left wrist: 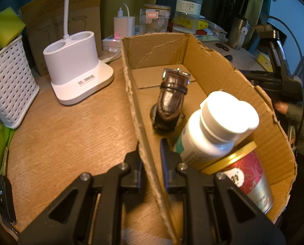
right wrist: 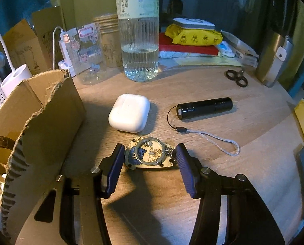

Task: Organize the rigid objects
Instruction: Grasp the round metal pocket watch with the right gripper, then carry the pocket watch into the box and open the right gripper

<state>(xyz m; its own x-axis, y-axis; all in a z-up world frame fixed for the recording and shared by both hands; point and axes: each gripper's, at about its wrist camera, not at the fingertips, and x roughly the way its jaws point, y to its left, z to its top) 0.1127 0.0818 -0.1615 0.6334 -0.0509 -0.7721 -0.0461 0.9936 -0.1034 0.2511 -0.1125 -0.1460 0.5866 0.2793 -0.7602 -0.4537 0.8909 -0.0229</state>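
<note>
— Nearest the left camera, what is going on?
— The left gripper [left wrist: 150, 159] is pinching the near wall of the cardboard box [left wrist: 223, 65], one finger outside, one inside, jaws almost fully together on the card.
— And inside the box?
— Closest, a red-and-gold tin [left wrist: 251, 175] is lying on its side, with a white pill bottle [left wrist: 211, 134] resting on it. Further in, a brown leather watch [left wrist: 170, 98] is sitting on the box floor.
— What about the right side?
— The right gripper [right wrist: 149, 159] is straddling a keychain charm [right wrist: 149, 155] on the tabletop [right wrist: 253, 126] — its jaws are partly open. The blue pads are standing just beside the charm's two ends; I cannot tell whether they are touching it.
— Beyond that?
— A white earbud case [right wrist: 129, 112] and a black flashlight [right wrist: 205, 108] with a grey wrist cord are lying past the charm, well apart from each other. Farther back, a water bottle [right wrist: 139, 40] is standing.
</note>
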